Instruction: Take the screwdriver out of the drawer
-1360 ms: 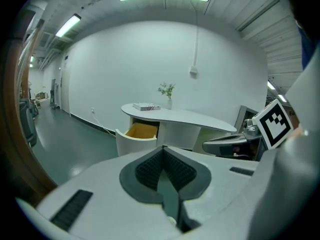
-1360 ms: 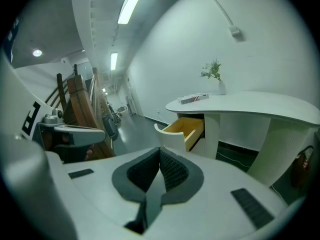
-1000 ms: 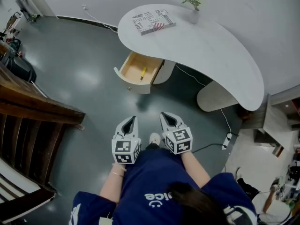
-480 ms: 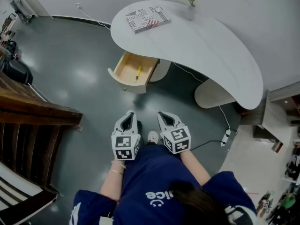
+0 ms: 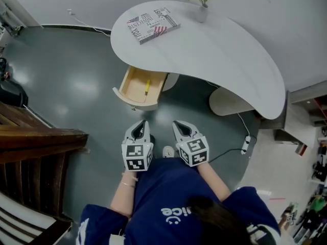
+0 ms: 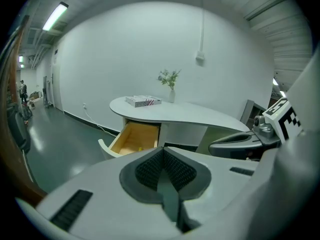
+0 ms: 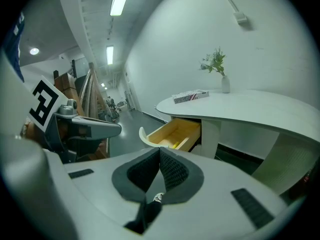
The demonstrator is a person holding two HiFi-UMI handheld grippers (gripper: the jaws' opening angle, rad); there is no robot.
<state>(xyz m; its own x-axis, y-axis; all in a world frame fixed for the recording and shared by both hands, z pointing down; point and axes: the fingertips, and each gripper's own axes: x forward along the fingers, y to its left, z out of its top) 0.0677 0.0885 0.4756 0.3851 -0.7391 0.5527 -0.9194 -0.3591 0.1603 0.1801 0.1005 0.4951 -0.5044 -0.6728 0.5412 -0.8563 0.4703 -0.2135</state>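
**Ana:** Where is the screwdriver?

**Ben:** From the head view, a small yellow screwdriver point(image 5: 147, 87) lies lengthwise in the open wooden drawer point(image 5: 132, 80), just above the middle of the frame. The drawer is pulled out from under a curved white desk point(image 5: 219, 50), and the desk top covers its back end. The tool is too small for its tip to be made out.

**Ana:** And the two grippers?

**Ben:** They sit side by side below the drawer, in the lower middle of the frame, well apart from it. The left gripper point(image 5: 141, 124) and the right gripper point(image 5: 179, 125) both point toward the top of the frame. In each gripper's own view the dark ribbed pads point(image 6: 150, 169) meet at the front with nothing between them. That holds for the right one's pads point(image 7: 145, 171) too.

**Ana:** What is hidden or unclear?

**Ben:** In the left gripper view the screwdriver is only a yellow speck above the closed jaws. The right gripper view shows a little more of it against the drawer's side wall. On the desk, a book point(image 5: 152, 25) lies near the upper left edge. A vase point(image 5: 200, 11) of flowers is cut off by the top of the frame. A white shoe point(image 5: 167, 150) peeks out between the grippers. A dark wooden structure point(image 5: 36, 152), perhaps stairs, runs off the left edge. The person's blue shirt fills the bottom of the frame.
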